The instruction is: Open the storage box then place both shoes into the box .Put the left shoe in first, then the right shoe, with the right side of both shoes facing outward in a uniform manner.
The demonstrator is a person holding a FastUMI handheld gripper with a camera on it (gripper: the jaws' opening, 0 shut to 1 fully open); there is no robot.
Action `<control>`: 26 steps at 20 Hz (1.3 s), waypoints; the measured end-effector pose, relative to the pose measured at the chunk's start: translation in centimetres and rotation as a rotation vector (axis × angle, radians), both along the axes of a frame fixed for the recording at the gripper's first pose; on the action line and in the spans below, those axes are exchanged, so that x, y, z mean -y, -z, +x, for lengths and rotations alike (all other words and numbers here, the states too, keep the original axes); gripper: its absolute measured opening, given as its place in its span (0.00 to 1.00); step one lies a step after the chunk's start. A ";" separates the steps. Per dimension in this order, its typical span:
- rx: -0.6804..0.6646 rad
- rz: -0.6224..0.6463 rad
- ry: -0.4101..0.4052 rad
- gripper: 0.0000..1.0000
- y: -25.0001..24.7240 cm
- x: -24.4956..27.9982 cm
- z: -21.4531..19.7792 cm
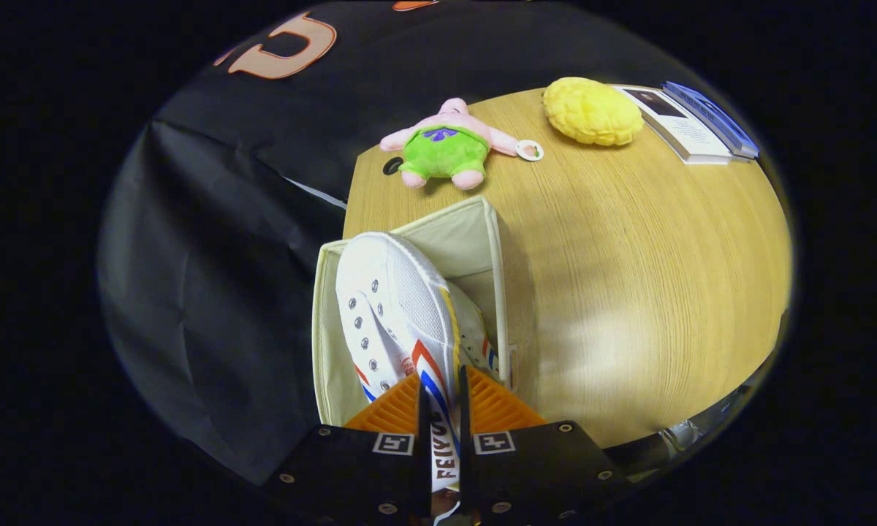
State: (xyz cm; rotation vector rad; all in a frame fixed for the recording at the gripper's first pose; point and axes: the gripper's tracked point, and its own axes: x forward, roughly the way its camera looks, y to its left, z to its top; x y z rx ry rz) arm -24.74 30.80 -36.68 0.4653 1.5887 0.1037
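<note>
We hold a white shoe [391, 307] clamped between our gripper [438, 398] fingers, lowering it into the open storage box [482, 234] at the tabletop's [628, 292] left edge.

the held shoe [395, 307] mostly hides the second shoe [475, 332] behind it.

- Gripper [439, 391]: fingers closed on the heel of a white shoe [398, 307], lower centre of the frame.
- Shoe: toe pointing into the open beige storage box [493, 248]; a second shoe [476, 332] lies beside it inside.
- Wooden table [628, 256]: pink-and-green plush toy [446, 146], yellow plush [592, 111] and books [691, 120] along the upper right.
</note>
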 end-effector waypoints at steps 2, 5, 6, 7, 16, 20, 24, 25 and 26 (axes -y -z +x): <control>0.012 -0.025 -0.002 0.16 0.3 0.4 -0.2; -0.004 -0.028 -0.023 0.22 -0.3 0.6 -0.8; -0.007 -0.006 -0.028 0.24 -0.9 0.6 -0.8; -0.002 0.017 -0.022 0.31 -1.5 0.4 -0.6; 0.357 0.049 -0.006 0.87 -8.4 6.9 8.5; 0.551 -0.018 0.010 0.95 -12.3 12.3 12.5; 0.759 -0.148 -0.001 0.97 -17.2 19.1 16.4; 0.810 -0.177 -0.002 0.97 -18.6 20.7 17.2; 0.859 -0.207 -0.004 0.97 -20.0 22.4 17.6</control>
